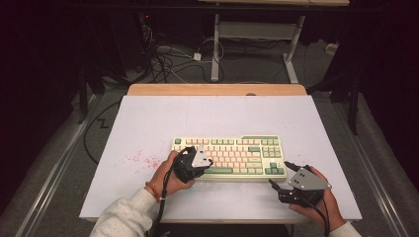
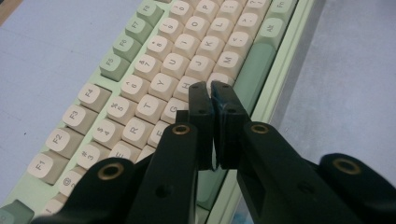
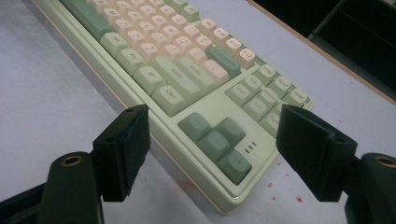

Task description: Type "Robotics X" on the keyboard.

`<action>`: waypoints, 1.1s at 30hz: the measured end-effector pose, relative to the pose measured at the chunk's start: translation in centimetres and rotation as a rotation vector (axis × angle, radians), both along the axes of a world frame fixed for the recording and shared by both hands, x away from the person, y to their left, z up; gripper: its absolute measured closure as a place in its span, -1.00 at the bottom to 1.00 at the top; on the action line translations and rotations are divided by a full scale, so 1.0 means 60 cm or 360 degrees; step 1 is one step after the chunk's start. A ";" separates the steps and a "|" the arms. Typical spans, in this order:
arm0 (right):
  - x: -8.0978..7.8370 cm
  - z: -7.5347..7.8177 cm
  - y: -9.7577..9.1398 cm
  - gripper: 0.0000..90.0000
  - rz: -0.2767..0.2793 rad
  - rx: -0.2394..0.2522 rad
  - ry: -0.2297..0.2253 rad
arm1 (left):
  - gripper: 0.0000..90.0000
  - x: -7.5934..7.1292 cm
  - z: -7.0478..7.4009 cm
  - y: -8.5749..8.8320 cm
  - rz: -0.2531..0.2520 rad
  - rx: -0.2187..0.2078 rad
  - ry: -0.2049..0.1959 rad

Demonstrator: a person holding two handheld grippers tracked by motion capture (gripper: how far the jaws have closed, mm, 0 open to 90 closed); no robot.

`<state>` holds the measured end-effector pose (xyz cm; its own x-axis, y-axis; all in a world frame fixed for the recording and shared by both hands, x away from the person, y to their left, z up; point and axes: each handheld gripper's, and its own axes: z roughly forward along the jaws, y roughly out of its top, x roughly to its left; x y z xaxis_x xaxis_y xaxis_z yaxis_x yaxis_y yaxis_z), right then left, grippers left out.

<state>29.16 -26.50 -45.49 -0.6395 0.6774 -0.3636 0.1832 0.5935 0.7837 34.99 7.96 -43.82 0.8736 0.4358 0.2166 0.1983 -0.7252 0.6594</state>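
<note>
Keyboard of pale green plastic with cream keys (image 1: 232,155) lies mid-table. Left gripper (image 2: 212,95), jaws nearly together and empty, hovers over its letter keys; right gripper (image 1: 277,174) gapes wide beside its near-right corner.

Keyboard (image 1: 228,157): pale green case, cream letter keys, darker green modifier, arrow and function keys. Desk (image 1: 148,123): light lavender-grey top, speckled with red flecks near the keyboard's left end; wooden far edge. Grippers (image 1: 193,165) (image 1: 289,185): black, with grey plates. Sleeve (image 1: 123,217): light grey.
</note>
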 end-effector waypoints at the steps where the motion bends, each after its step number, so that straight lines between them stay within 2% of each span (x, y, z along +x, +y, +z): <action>1: 0.000 0.000 0.000 -0.42 0.0000 0.0000 0.0000 | 0.88 0.000 0.001 0.002 0.0003 -0.0001 -0.0003; 11: 0.000 0.000 -0.001 -0.42 -0.0002 0.0001 0.0000 | 0.86 0.000 0.008 0.013 0.0023 -0.0027 -0.0022; 15: 0.000 0.003 -0.001 -0.41 -0.0004 0.0044 0.0029 | 0.79 0.001 0.010 0.020 0.0043 -0.0035 -0.0033; 19: 0.001 0.003 -0.001 -0.41 -0.0007 0.0037 0.0024 | 0.71 -0.001 0.011 0.027 0.0060 -0.0034 -0.0062; 27: 0.001 0.002 -0.001 -0.41 -0.0017 0.0015 0.0014 | 0.35 -0.004 0.014 0.036 0.0116 -0.0051 -0.0154; 29: 0.001 0.003 -0.002 -0.41 -0.0021 0.0010 0.0008 | 0.29 -0.005 0.015 0.037 0.0108 -0.0066 -0.0155; 31: 0.002 0.004 -0.004 -0.41 -0.0027 0.0019 0.0007 | 0.13 -0.008 0.015 0.037 0.0135 -0.0058 -0.0202; 33: 0.002 0.004 -0.004 -0.41 -0.0025 0.0018 0.0006 | 0.00 -0.010 0.015 0.037 0.0153 -0.0072 -0.0219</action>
